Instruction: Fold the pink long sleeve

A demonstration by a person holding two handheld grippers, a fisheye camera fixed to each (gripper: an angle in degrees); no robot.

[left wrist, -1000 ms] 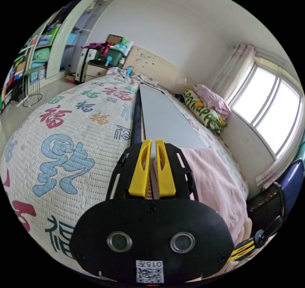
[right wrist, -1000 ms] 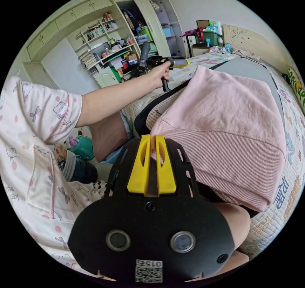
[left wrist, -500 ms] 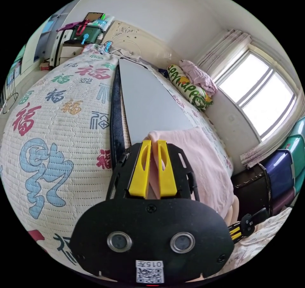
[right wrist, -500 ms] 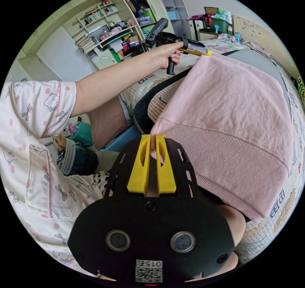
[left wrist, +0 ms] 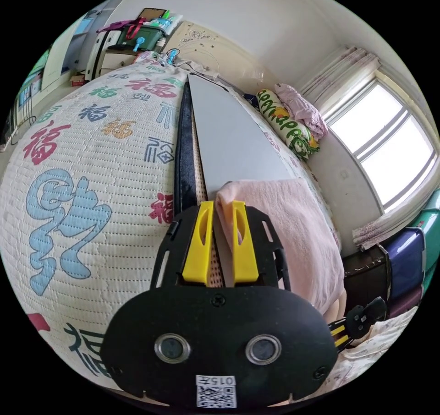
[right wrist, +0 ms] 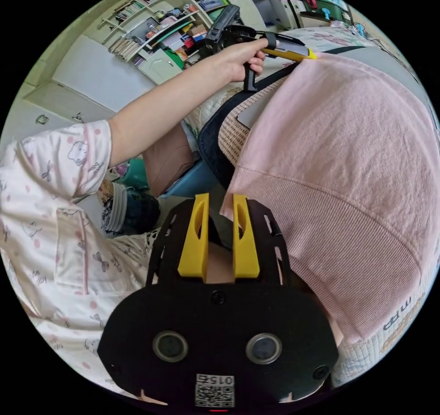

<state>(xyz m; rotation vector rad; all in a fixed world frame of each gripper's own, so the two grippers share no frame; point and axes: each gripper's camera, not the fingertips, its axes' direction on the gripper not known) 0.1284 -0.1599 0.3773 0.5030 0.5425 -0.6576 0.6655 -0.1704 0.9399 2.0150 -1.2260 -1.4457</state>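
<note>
The pink long sleeve lies folded on a grey board on the bed, its ribbed hem nearest in the right gripper view. My right gripper stands open at the hem's near corner, the cloth just touching the right jaw. My left gripper is open at the far corner of the pink long sleeve, with the cloth edge lying loose between the jaws. In the right gripper view a hand holds the left gripper at that far corner. The right gripper shows low at the right in the left gripper view.
The board rests on a woven mat with a dark border over a printed bedspread. A green-lettered pillow lies by the window. The person's patterned shirt and full shelves are to the left.
Both grippers have opened and let go of the pink cloth, which they pinched half a second ago. The garment now lies flat on the board; both cameras shifted a little.
</note>
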